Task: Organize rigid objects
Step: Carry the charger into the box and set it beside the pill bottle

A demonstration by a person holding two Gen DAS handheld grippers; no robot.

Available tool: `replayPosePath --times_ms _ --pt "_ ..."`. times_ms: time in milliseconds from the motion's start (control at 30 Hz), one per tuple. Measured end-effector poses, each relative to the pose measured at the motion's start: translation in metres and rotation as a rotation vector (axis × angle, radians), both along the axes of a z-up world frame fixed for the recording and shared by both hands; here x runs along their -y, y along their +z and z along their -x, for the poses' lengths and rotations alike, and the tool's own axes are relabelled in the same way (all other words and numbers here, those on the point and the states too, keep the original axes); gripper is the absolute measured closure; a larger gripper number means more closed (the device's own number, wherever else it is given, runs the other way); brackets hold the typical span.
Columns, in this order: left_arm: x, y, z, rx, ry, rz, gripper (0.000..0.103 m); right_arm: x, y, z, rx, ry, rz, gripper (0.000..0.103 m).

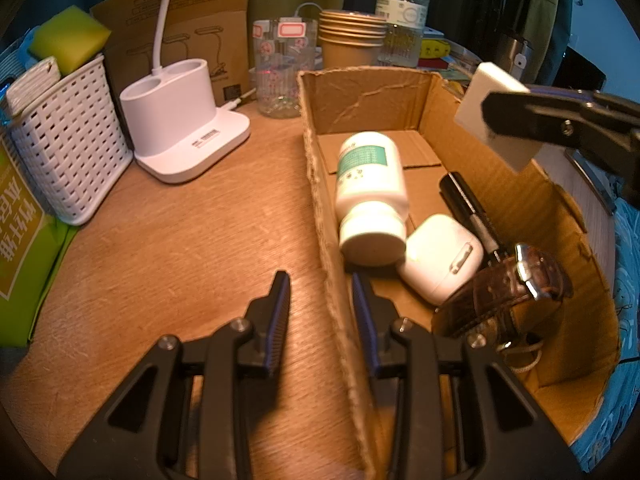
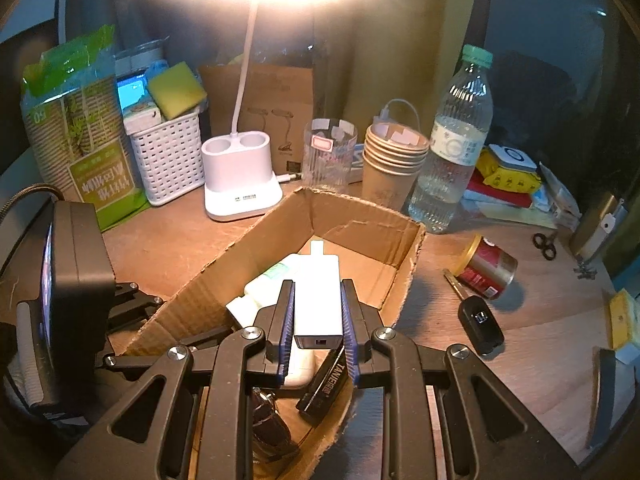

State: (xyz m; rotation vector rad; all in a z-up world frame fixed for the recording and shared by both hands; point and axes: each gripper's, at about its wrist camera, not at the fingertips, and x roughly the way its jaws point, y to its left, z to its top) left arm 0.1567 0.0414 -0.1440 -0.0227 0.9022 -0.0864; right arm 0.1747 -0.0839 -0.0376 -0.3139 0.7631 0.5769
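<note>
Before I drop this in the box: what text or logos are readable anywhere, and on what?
"TANIE..." on the black marker in the box; the rest is cut off.
Honda "H" logo on the car key.
"60" on the green cup pack; its Chinese characters are too distorted to read.
Pill bottle, red can, water bottle labels: too blurred.
</note>
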Motion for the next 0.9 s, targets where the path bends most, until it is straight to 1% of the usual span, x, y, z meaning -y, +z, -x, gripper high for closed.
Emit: replayPosePath --times_ms 233,467,633,900 --pt "0.000 0.000 0.000 0.000 0.000 0.000 0.069 -0.007 -0.007 -0.007 -0.036 0.008 0.008 0.080" --pt "0.000 0.000 0.000 0.000 0.000 0.000 0.069 -0.012 -0.018 -0.009 -0.072 0.006 0.041 0.080" --pt "0.000 0.000 0.000 0.000 0.000 0.000 0.069 -0.011 -0.022 -0.009 -0.084 -0.013 0.059 0.080" --pt "0.000 0.000 0.000 0.000 0.001 0.000 0.069 -0.006 -0.020 -0.010 -0.083 -0.027 0.050 0.080"
